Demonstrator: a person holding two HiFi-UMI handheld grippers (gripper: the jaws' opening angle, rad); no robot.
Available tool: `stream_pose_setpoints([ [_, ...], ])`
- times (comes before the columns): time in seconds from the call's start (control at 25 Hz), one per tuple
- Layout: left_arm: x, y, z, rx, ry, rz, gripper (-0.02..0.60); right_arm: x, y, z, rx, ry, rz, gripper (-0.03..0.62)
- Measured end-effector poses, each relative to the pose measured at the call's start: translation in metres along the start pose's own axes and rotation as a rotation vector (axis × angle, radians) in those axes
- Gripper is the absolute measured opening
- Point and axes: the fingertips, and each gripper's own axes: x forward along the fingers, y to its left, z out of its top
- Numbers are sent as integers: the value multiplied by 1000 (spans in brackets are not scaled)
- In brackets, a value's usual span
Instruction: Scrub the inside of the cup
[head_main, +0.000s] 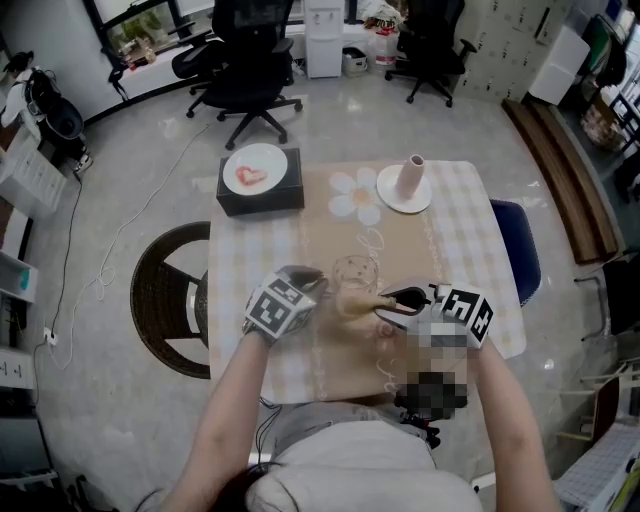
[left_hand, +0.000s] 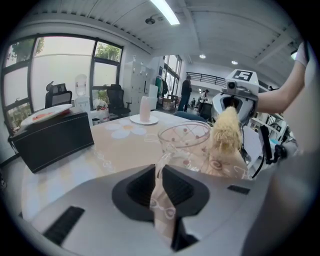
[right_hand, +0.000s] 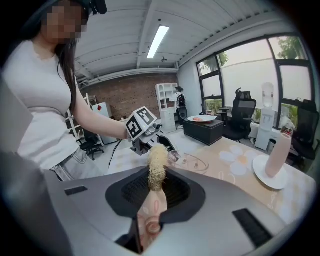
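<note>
- Table (head_main: 470, 240): square, checked cloth, beige runner (head_main: 330, 225) down the middle. Near edge under the two forearms, left and right edges not far outside the two grippers.
- Far half: black box (head_main: 262, 192) at the far-left corner with a plate (head_main: 255, 168) on top. White dish (head_main: 392, 199) bearing a pale upright vase (head_main: 411, 176) right of the far middle. Both well apart from the cup.
- Open cloth between those things and the cup; bare runner on the near side up to the edge.
- Around the table: round dark chair (head_main: 160, 300) close by the left edge, blue seat (head_main: 517, 255) tucked at the right edge, office chairs (head_main: 245, 70) well back on the shiny floor.
- Cup (head_main: 356, 271): clear patterned glass, upright on the runner, near the table's middle, between the two grippers.
- Left gripper (left_hand: 161, 172): in from the cup's left, tilted downward, marker cube uppermost. Jaws closed on a thin clear part of the cup, handle or wall not told apart.
- Right gripper (right_hand: 156, 175): in from the right, tilted downward, pointing toward the left gripper. Jaws clamped on the scrubber (left_hand: 224, 132), fibrous tuft sticking out past the tips.
- Tuft at rim height, just beside the cup's right side in the left gripper view; inside or outside the rim unclear.
- Forearms bare, reaching in from the bottom of the head view and converging on the cup.
</note>
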Motion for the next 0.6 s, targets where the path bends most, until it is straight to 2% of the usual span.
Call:
stream_pose_setpoints([
  [0.32, 1, 1, 2, -1, -5, 43, 49, 4, -14, -1, -31, 10, 82, 63],
  [0.6, 3, 4, 6, -18, -21, 75, 48, 13, -14, -22, 1, 47, 164, 64],
])
